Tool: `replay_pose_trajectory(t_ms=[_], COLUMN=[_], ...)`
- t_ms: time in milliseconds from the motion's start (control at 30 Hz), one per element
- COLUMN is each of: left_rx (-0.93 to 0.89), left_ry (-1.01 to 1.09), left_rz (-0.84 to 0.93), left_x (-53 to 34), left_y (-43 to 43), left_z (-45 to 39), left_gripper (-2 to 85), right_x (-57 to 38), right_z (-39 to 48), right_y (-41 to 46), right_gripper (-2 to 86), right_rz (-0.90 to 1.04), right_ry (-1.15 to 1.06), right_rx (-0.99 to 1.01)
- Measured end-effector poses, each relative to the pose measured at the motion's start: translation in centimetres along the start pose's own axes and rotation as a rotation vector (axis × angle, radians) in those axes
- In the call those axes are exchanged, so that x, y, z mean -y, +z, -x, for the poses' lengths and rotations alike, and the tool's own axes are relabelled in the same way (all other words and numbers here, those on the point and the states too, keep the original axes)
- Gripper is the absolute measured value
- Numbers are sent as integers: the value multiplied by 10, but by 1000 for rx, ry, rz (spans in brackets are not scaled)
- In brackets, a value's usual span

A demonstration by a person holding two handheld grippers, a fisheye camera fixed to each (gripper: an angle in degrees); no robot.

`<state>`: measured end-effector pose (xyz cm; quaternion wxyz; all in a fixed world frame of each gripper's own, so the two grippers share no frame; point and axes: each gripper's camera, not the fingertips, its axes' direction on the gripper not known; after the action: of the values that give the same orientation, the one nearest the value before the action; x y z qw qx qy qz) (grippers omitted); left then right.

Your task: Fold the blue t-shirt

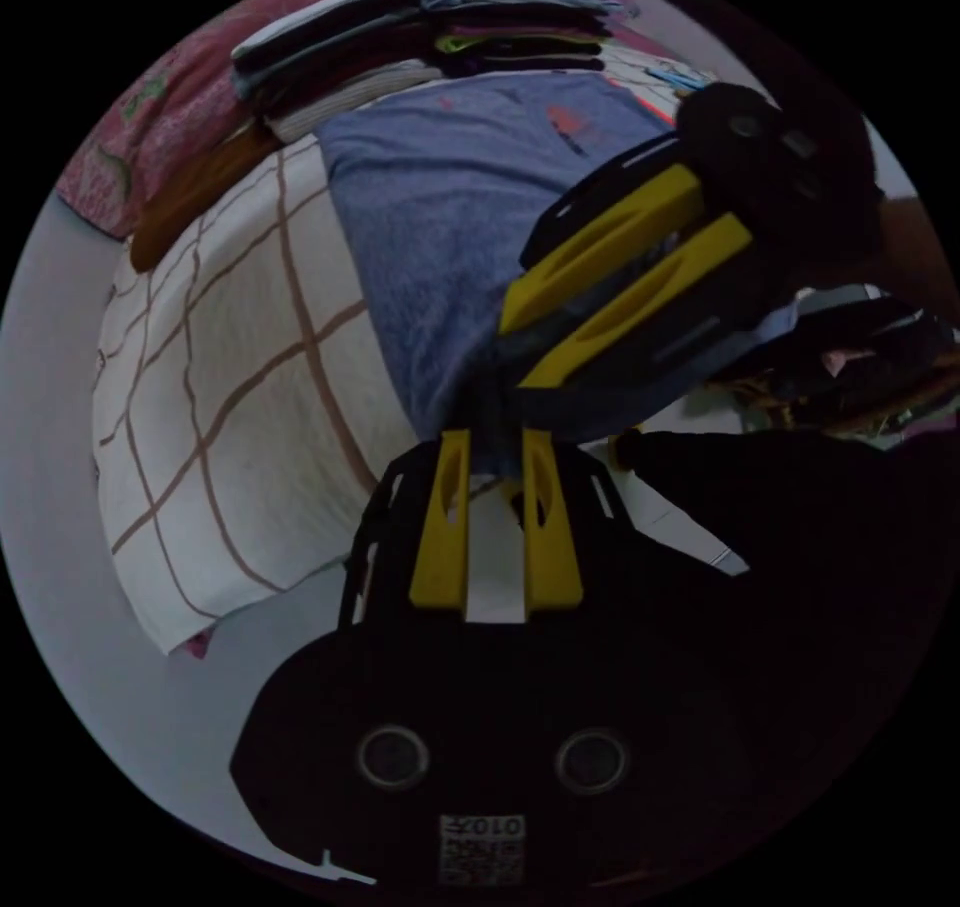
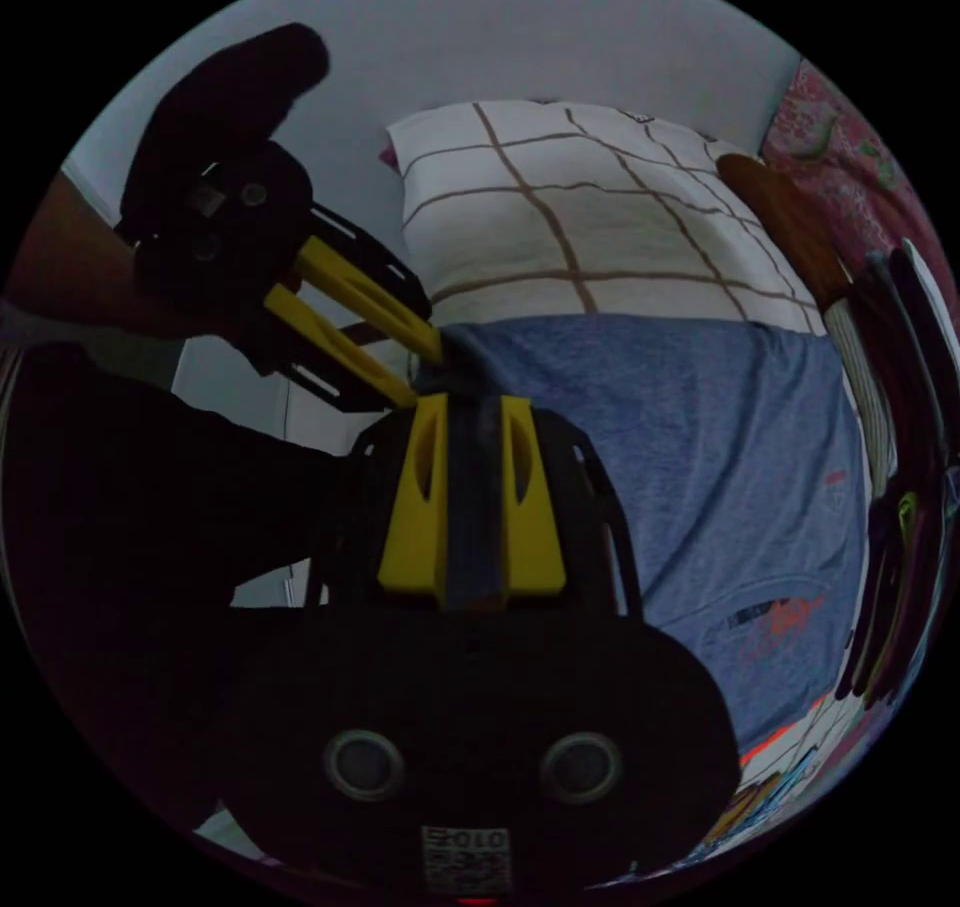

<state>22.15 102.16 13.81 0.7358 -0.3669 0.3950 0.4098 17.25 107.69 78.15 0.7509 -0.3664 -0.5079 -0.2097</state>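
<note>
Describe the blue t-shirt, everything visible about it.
The blue t-shirt is a heathered blue knit with a small red and dark print near one end. It lies spread flat on the white checked cover, reaching toward the stack of folded clothes. Both tongs meet at one edge: the right tongs clamp blue fabric, and the left tongs pinch beside them.

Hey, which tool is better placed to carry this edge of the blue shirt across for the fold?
Likely either, slightly the right. Both the left tool and right tool grip the same edge of the blue t-shirt, tips side by side. The right tool's jaws visibly have blue cloth between them.
</note>
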Motion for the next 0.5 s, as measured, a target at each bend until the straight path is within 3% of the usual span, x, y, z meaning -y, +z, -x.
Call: replay_pose_trajectory(t_ms=[167,500], left_rx=[-41,-76], left_ry=[-75,-27], left_rz=[31,-3], left_x=[8,-37], left_y=[25,32], left_z=[15,25], left_gripper=[21,-1], right_x=[2,2], right_z=[-1,-8], right_y=[15,37], right_gripper=[71,73], right_rz=[28,79], right_ry=[8,71], right_rx=[2,1])
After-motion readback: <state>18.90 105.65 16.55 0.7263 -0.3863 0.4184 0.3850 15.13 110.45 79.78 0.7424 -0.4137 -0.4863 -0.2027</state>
